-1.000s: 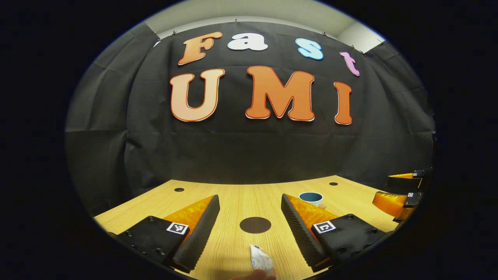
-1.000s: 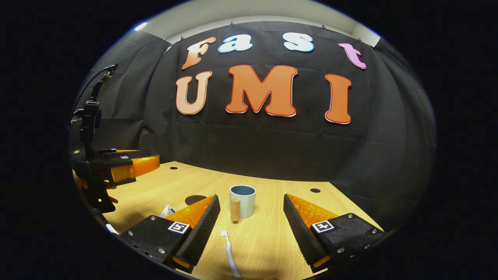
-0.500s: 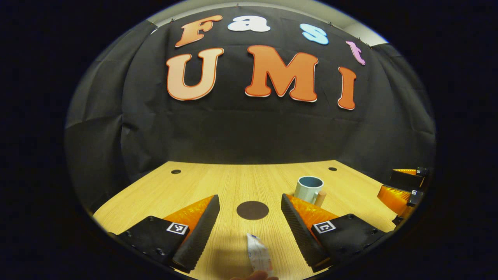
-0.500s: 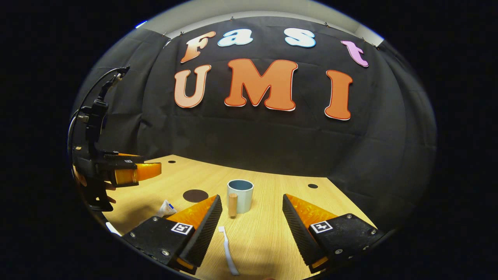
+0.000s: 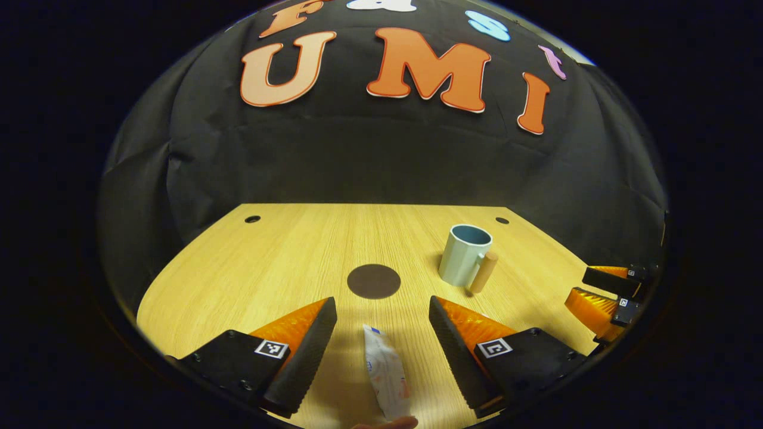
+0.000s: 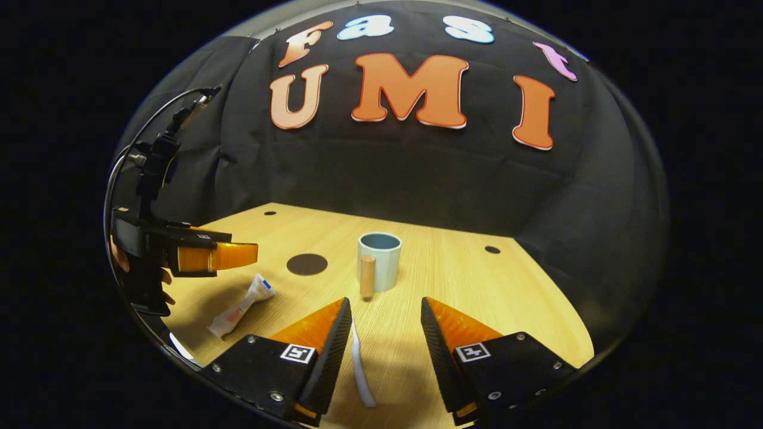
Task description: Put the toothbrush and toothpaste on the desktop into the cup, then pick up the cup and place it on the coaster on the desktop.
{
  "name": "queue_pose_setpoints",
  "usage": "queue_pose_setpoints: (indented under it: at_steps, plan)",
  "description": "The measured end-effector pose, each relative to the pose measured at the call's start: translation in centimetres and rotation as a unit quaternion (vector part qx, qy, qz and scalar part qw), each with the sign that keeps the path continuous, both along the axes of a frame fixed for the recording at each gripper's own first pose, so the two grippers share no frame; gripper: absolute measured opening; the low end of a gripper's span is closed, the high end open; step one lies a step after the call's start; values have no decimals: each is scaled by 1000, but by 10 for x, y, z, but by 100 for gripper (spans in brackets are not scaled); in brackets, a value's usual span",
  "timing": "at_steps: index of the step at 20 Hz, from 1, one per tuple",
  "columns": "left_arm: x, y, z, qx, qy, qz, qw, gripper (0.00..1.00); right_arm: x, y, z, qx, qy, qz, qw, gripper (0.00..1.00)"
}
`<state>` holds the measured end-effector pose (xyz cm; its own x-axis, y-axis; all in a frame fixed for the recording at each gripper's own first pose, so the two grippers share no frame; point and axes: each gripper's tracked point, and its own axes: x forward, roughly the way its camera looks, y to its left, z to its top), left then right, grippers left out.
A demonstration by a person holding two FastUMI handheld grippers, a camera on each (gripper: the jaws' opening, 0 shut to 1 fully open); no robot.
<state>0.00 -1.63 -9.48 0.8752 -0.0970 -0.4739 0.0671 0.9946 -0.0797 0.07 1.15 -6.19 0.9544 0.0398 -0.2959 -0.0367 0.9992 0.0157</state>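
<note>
A white toothpaste tube [image 5: 386, 374] lies flat on the wooden desktop between the fingers of my open left gripper [image 5: 381, 319], which hovers above it. The same tube [image 6: 241, 306] lies under that gripper [image 6: 226, 256] in the right gripper view. A white toothbrush [image 6: 361, 369] lies on the desk between the fingers of my open right gripper [image 6: 384, 319]. The pale blue cup [image 6: 380, 268] with a wooden handle stands upright beyond it, also seen as the cup [image 5: 465, 255] to the right in the left gripper view. A dark round coaster [image 5: 374, 281] lies ahead of the left gripper.
The wooden desktop [image 5: 286, 256] has small dark holes near its back corners. The black cloth wall closes the back and sides. A hand [image 6: 122, 262] holds the left gripper at the desk's left edge. The right gripper [image 5: 608, 292] shows at the right edge of the left gripper view.
Both grippers have tilted downward toward the desk. The toothpaste now lies further in between the left fingers, the toothbrush between the right fingers, which have narrowed a little.
</note>
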Motion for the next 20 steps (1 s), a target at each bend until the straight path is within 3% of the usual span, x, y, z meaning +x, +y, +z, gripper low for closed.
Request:
queue_pose_setpoints:
  at_steps: [3, 4, 16, 19, 20]
  plan:
    - [-6, 2, -23, 4, 47, 3, 999, 99, -1, 5, -23, 9, 38, 5, 999, 63]
    - [-8, 1, -31, 1, 61, 2, 998, 98, -1, 8, -29, 9, 51, 8, 999, 67]
    - [-33, -7, -102, -11, 199, 6, 980, 97, 21, 54, -60, -9, 150, 50, 987, 67]
    - [-34, -2, -107, 5, 203, 8, 979, 94, 23, 59, -68, -20, 171, 53, 984, 63]
    - [-34, -3, -106, 7, 204, 8, 979, 92, 25, 62, -76, -24, 178, 54, 982, 67]
